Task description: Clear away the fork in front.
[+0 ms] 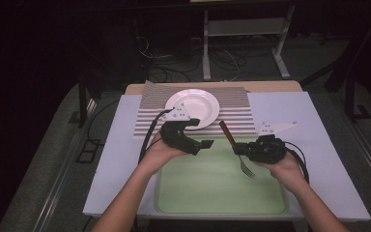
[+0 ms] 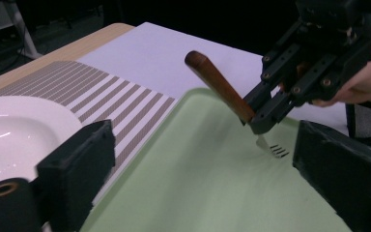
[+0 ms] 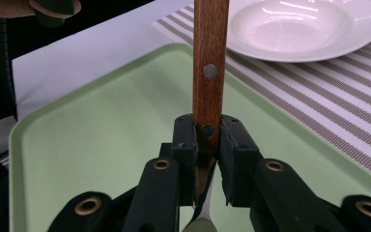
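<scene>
A fork with a brown wooden handle point(image 1: 227, 131) point(image 2: 219, 85) point(image 3: 210, 67) is held above the pale green tray point(image 1: 207, 188) point(image 2: 203, 183) point(image 3: 101, 130). My right gripper point(image 1: 239, 149) point(image 2: 263, 116) point(image 3: 207, 140) is shut on the handle near its metal neck, handle tilted up and away, tines point(image 1: 246, 169) point(image 2: 278, 151) pointing down at the tray. My left gripper point(image 1: 204, 145) point(image 2: 198, 164) stands open over the tray's far left part, nothing between its jaws. A white deep plate point(image 1: 192, 107) point(image 2: 9, 140) point(image 3: 304, 29) sits on the striped placemat point(image 1: 232, 113) point(image 2: 116, 106) point(image 3: 338, 106).
A white sheet point(image 1: 294, 121) covers the table under tray and mat. The wooden table edge point(image 1: 270, 86) shows at the far side. Beyond it, a metal stand's legs point(image 1: 280, 58) and cables lie on the dark floor.
</scene>
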Demonstrator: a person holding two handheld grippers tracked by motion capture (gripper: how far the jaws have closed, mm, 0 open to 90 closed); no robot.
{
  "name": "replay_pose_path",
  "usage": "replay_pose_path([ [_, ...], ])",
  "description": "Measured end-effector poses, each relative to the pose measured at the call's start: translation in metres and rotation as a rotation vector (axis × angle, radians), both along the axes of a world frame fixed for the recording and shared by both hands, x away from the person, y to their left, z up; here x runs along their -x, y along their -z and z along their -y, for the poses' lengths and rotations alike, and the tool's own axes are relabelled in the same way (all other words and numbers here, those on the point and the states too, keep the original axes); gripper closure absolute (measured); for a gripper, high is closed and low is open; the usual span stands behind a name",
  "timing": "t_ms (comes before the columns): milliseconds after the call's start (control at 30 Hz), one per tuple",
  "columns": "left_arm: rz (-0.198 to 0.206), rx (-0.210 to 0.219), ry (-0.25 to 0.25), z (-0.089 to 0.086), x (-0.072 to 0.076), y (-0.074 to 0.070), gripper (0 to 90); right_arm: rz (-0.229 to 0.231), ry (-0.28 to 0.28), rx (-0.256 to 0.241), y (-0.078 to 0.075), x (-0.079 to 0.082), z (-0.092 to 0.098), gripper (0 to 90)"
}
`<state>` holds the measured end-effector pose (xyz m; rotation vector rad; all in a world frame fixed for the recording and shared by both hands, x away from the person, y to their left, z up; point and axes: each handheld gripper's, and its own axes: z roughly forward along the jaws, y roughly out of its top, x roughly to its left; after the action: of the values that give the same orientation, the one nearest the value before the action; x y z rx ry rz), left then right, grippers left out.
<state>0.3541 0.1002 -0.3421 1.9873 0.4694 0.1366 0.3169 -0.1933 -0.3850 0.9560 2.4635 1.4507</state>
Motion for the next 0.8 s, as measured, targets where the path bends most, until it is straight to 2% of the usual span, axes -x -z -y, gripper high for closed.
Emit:
replay_pose_path([
  [100, 0.006, 0.0, 0.012, 0.015, 0.003, -0.002, 13.9, 0.011, -0.004, -0.015, -0.001, 0.0, -0.002, 77.1],
  [200, 0.005, 0.003, 0.025, 0.02, 0.006, 0.0, 14.9, 0.018, -0.005, -0.022, -0.002, 0.001, -0.005, 77.1],
  [333, -0.019, 0.016, 0.013, 0.026, 0.01, 0.005, 15.4, 0.033, -0.028, -0.018, -0.004, 0.003, -0.013, 77.1],
  [367, -0.038, 0.03, -0.001, 0.026, 0.01, 0.007, 16.8, 0.035, -0.038, -0.016, -0.003, 0.003, -0.017, 77.1],
  [500, -0.058, 0.057, -0.009, 0.025, 0.01, 0.008, 26.7, 0.039, -0.047, -0.022, -0.004, 0.005, -0.021, 77.1],
  [567, -0.072, 0.074, -0.013, 0.024, 0.01, 0.009, 28.7, 0.043, -0.054, -0.026, -0.005, 0.006, -0.023, 77.1],
  [633, -0.081, 0.077, -0.018, 0.025, 0.011, 0.01, 35.9, 0.052, -0.054, -0.037, -0.006, 0.007, -0.025, 77.1],
  [800, -0.095, 0.087, -0.022, 0.026, 0.012, 0.012, 45.2, 0.058, -0.06, -0.037, -0.007, 0.009, -0.027, 77.1],
])
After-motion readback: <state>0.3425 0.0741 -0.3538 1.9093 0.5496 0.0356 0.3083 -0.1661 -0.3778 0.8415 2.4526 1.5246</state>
